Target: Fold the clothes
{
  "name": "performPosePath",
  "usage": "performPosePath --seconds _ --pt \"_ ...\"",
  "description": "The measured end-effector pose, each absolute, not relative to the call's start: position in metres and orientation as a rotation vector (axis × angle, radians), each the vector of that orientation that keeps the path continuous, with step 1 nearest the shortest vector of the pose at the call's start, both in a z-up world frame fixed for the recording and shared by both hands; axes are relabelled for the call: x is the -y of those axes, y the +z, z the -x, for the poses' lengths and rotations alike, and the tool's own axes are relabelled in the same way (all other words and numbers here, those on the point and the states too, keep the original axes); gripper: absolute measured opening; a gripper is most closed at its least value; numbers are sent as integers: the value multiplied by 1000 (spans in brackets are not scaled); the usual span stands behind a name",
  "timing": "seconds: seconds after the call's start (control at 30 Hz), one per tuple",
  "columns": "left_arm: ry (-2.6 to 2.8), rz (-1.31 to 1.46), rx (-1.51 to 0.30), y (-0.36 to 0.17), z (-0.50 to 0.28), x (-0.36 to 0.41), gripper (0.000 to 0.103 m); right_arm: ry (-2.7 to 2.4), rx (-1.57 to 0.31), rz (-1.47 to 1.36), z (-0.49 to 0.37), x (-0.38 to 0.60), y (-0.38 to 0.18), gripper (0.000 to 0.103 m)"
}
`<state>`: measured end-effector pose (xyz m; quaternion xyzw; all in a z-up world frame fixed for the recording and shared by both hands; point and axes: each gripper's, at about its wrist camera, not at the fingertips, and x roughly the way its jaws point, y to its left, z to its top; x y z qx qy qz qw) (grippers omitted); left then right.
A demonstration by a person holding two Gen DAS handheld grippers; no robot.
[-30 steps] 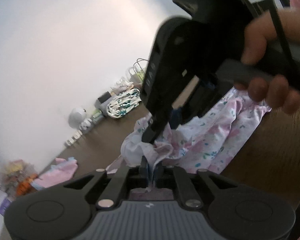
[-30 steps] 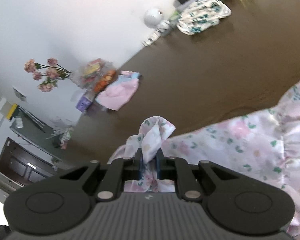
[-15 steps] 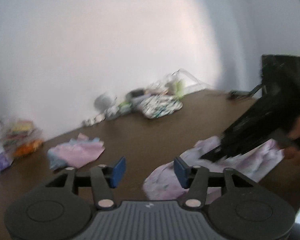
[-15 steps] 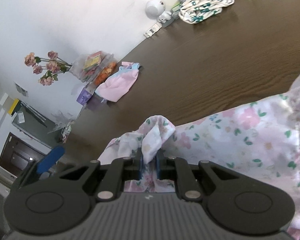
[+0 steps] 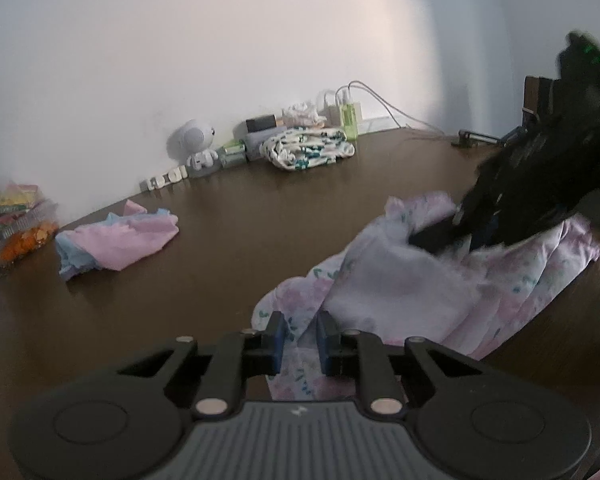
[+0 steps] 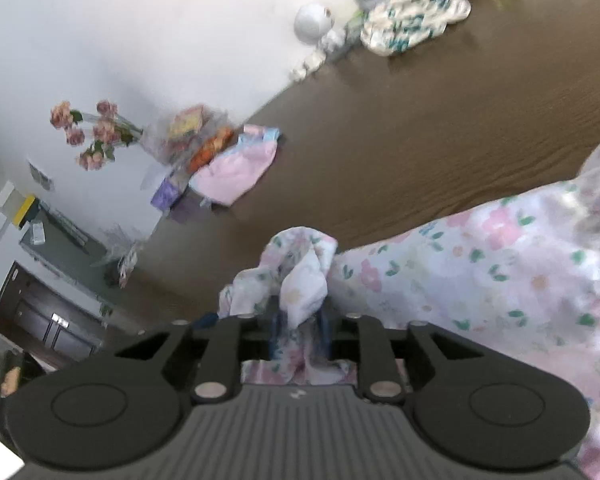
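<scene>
Left view: I look low along my left gripper (image 5: 300, 338), close over the floral garment (image 5: 420, 292).
Right view: tilted, same garment, toward the wall.
Shared: pink cloth (image 5: 116, 240), dark table (image 5: 236, 216).

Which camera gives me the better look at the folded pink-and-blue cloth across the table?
The left wrist view: the pink-and-blue cloth lies in full outline on the bare table, fairly sharp. The right wrist view shows the same cloth smaller, blurred and tilted, beside the snack bags, so its edges are harder to read.
</scene>
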<state>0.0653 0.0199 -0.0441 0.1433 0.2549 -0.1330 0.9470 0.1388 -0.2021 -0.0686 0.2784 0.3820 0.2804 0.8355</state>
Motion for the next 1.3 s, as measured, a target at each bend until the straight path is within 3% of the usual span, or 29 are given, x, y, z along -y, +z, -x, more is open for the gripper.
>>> performPosePath --seconds 0.17,0.23,0.3,0.4,0.47,0.6,0.7,0.8,1.07,1.3 --pt "-262 -321 -519 -50 -67 -16 15 575 -559 -336 -100 199 -23 60" --pt "-266 -324 -524 -49 -67 -15 15 629 -494 -147 -86 176 -7 62" --pt "-270 -311 -532 -47 -68 -17 16 681 -484 16 -79 147 -3 60" --pt "-271 -291 -534 -43 -68 -23 19 710 -508 138 -82 117 -11 25" --pt "-283 -262 -528 -38 -67 -29 19 709 -524 211 -86 104 -18 17" --pt "-305 -151 -498 -17 -68 -49 28 665 -575 309 -87 94 -34 16" --pt "-324 -165 -520 -22 -76 -47 25 656 -601 314 -87 93 -43 16" --pt "-343 -178 -543 -28 -83 -44 12 652 -603 317 -84 91 -49 16" --pt "-377 -211 -574 -38 -98 -40 10 651 -587 279 -83 97 -50 18" --pt "-387 -180 -525 -7 -75 -52 14 646 -502 200 -72 121 -15 27"
